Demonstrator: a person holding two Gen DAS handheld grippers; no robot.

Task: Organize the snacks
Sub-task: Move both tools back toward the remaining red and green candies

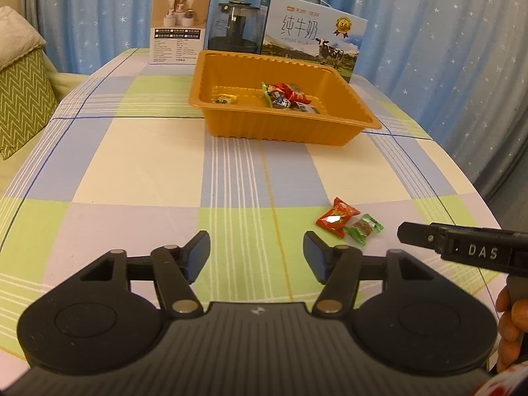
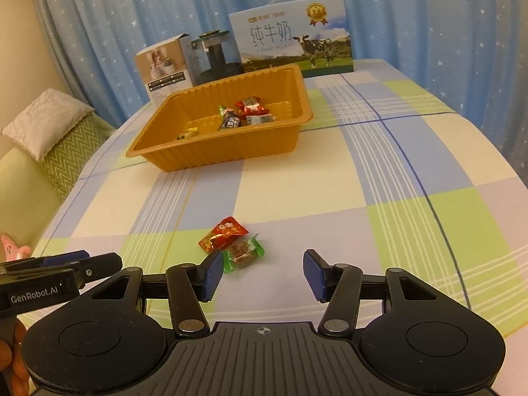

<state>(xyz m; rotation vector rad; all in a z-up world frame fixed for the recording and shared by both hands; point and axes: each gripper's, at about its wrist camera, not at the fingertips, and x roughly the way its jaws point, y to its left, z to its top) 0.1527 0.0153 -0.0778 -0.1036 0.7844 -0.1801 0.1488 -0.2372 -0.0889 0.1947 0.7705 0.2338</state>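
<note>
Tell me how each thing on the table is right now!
Left gripper: jaws open, holding nothing.
Right gripper: jaws open, holding nothing.
Orange tray: upright, some snacks inside.
Red snack: lying on the tablecloth, outside the tray.
Green snack: lying against the red one.
Milk box: standing, closed.
Glass jar: upright, lid on.

The milk carton (image 2: 292, 41) reads "纯牛奶" and "PURE MILK"; the left gripper (image 2: 79, 270) bears "GenRobot.AI", the right gripper (image 1: 462, 244) bears "DAS"

bare cloth before the orange tray (image 1: 280, 128), only two candies (image 2: 231, 244) there
</note>
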